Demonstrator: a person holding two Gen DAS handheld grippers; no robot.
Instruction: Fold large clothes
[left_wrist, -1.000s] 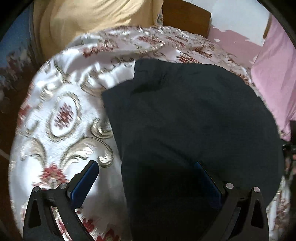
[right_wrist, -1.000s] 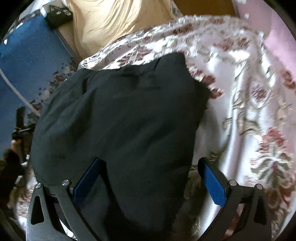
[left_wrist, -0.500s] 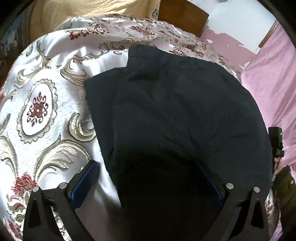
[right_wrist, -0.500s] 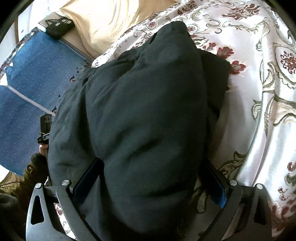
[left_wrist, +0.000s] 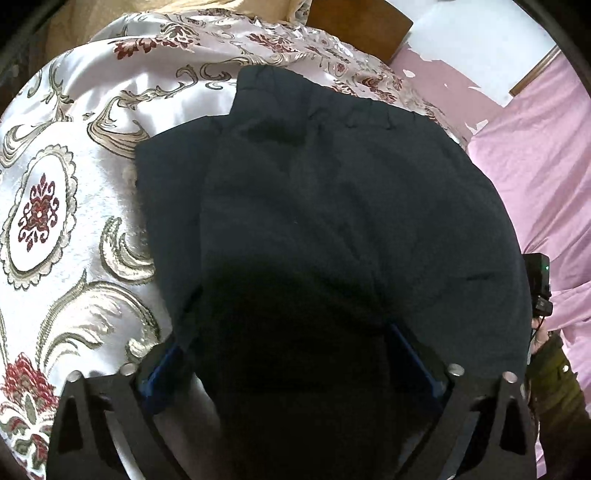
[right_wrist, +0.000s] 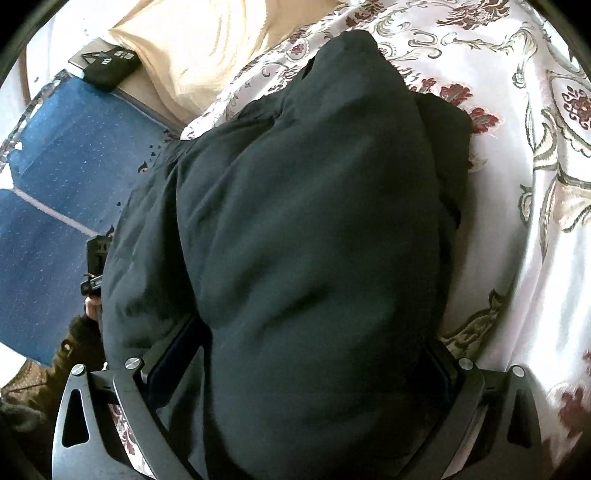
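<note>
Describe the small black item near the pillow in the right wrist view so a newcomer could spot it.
Start from the patterned satin bedspread and go to the cream pillow at its far end. Just left of the pillow lies a small black pouch. Unlike the large dark garment, it is flat, rectangular and bears white markings.

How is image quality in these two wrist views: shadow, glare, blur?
Left wrist view: deep shadow swallows the dark garment near the tool. Right wrist view: bright glare on the satin bedspread, slight blur at the lower right edge. Both show fisheye bending.
</note>
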